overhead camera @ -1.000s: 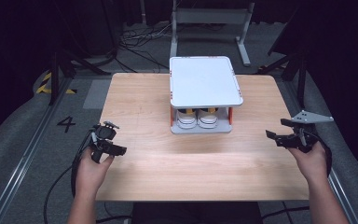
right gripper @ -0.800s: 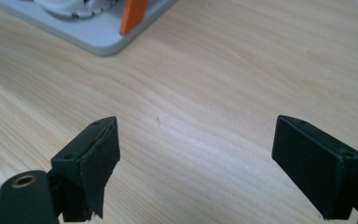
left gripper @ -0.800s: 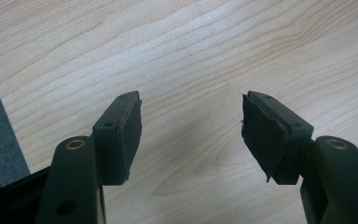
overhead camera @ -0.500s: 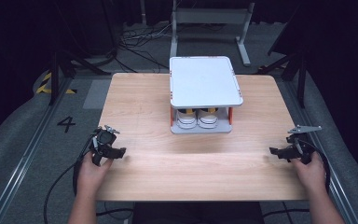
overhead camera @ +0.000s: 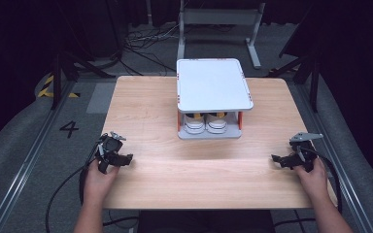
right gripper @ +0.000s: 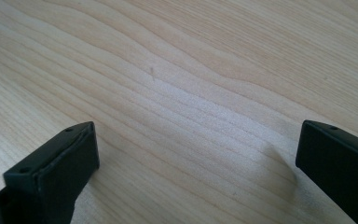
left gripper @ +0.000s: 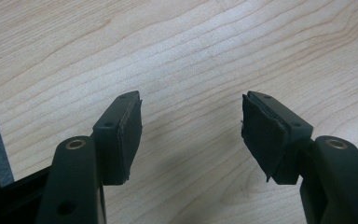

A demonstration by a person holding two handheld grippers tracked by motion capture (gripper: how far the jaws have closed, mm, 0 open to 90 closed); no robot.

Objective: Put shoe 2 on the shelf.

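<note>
A small grey rack (overhead camera: 213,85) with a flat white top stands at the middle back of the wooden table (overhead camera: 199,174). A pair of white sneakers (overhead camera: 205,123) sits on its lower shelf. My left gripper (overhead camera: 124,158) rests low at the table's front left, held in a hand. Its jaws (left gripper: 191,105) stand apart over bare wood, open, with nothing between them. At the front right my right gripper (overhead camera: 278,159) lies low over the table, pointing left. Its jaws (right gripper: 196,128) have just been opening and stand wide, with only wood grain between them.
The rack's orange posts (overhead camera: 178,119) frame the sneakers. Black cables (overhead camera: 65,187) trail from both grippers off the front edge. Beyond the table are a grey floor with a painted 4 (overhead camera: 69,128), dark stands and a metal frame (overhead camera: 218,19).
Both hands have sunk toward the tabletop, the right one farther, ending lower and nearer the front edge. The left gripper dropped slightly. The rack and sneakers have not moved.
</note>
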